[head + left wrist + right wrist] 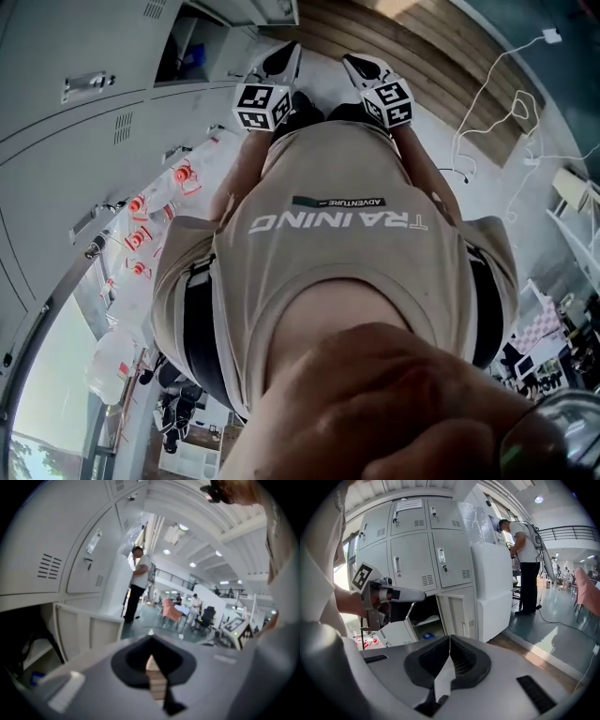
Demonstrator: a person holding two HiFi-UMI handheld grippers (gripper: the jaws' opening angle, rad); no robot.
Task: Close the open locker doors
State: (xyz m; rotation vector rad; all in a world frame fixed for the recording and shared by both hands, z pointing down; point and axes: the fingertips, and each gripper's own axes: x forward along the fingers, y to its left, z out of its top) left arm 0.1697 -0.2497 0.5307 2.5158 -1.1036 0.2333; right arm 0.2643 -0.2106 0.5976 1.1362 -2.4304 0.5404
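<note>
A bank of grey lockers (417, 550) stands in front of me. Its bottom compartment is open, with one door (458, 615) swung out on the right and a second door (396, 632) hanging out on the left. A blue item lies inside. In the left gripper view the open door (89, 630) is low on the left. My left gripper (151, 638) is shut on nothing; in the right gripper view it (391, 594) is held in front of the open compartment. My right gripper (450, 640) is shut and empty too. The head view has both grippers (279, 61) (366, 67) held out past my torso.
A person (526, 559) stands at a tall white cabinet (492, 590) right of the lockers. A white cable (497, 89) trails over the floor at right. Red-marked items (141, 234) lie near the locker base. Chairs and other people (173, 607) are farther off in the hall.
</note>
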